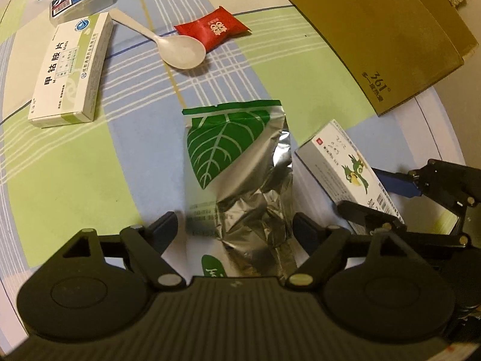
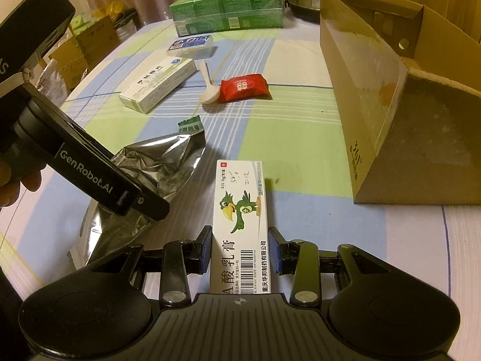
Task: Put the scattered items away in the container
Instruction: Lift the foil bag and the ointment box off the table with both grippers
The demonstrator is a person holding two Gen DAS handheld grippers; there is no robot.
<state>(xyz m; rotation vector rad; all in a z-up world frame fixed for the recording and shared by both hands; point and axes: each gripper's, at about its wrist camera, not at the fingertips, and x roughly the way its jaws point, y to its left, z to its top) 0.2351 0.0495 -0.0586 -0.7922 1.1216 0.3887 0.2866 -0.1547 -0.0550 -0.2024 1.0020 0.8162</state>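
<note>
Here the left gripper (image 1: 236,225) straddles the foil pouch (image 1: 240,174), jaws spread and unclamped, its long axis running straight ahead, while the right gripper (image 2: 240,252) clamps the ointment box (image 2: 242,225) nearer the cardboard container (image 2: 375,114).

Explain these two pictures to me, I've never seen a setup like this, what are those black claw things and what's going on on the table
A person holds a two-finger gripper in each hand, each with a camera looking along its fingers; there is one picture per camera. The left gripper hangs open over a crumpled foil pouch with a green leaf print. The right gripper is shut on a white ointment box showing a green bird. On the checked tablecloth lie a white spoon, a red sachet and more medicine boxes. The cardboard box is the container.
</note>
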